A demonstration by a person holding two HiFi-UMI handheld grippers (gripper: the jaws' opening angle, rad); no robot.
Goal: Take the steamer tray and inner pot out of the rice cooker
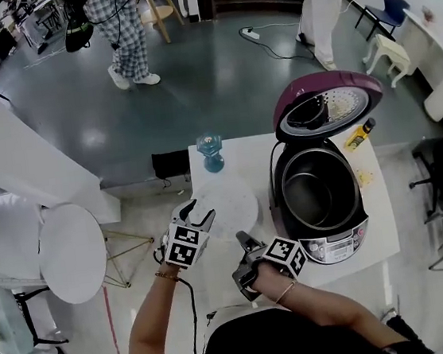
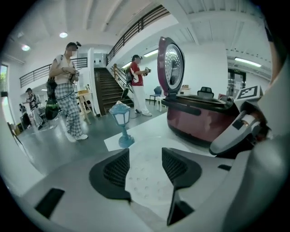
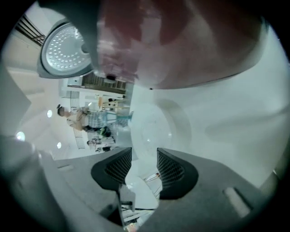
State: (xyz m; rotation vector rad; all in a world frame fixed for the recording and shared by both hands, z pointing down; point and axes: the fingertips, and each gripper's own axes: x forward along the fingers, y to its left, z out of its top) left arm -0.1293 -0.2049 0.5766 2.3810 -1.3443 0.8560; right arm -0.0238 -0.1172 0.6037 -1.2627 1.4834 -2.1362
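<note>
The dark red rice cooker (image 1: 348, 238) stands on the white table (image 1: 243, 157) with its lid (image 1: 327, 106) raised. The dark inner pot (image 1: 320, 194) sits inside it. A white perforated steamer tray (image 1: 228, 199) lies flat on the table left of the cooker. My left gripper (image 1: 198, 213) hovers over the tray's left part, open; in the left gripper view (image 2: 146, 165) the tray (image 2: 149, 179) shows below the gap, untouched. My right gripper (image 1: 246, 257) is near the table's front edge beside the cooker, open and holding nothing (image 3: 144, 165); the tray (image 3: 154, 124) lies ahead of it.
A small blue lantern ornament (image 1: 210, 151) stands at the table's back left. A yellow object (image 1: 358, 135) lies behind the cooker. A round white side table (image 1: 72, 251) is to the left. People stand on the floor farther back.
</note>
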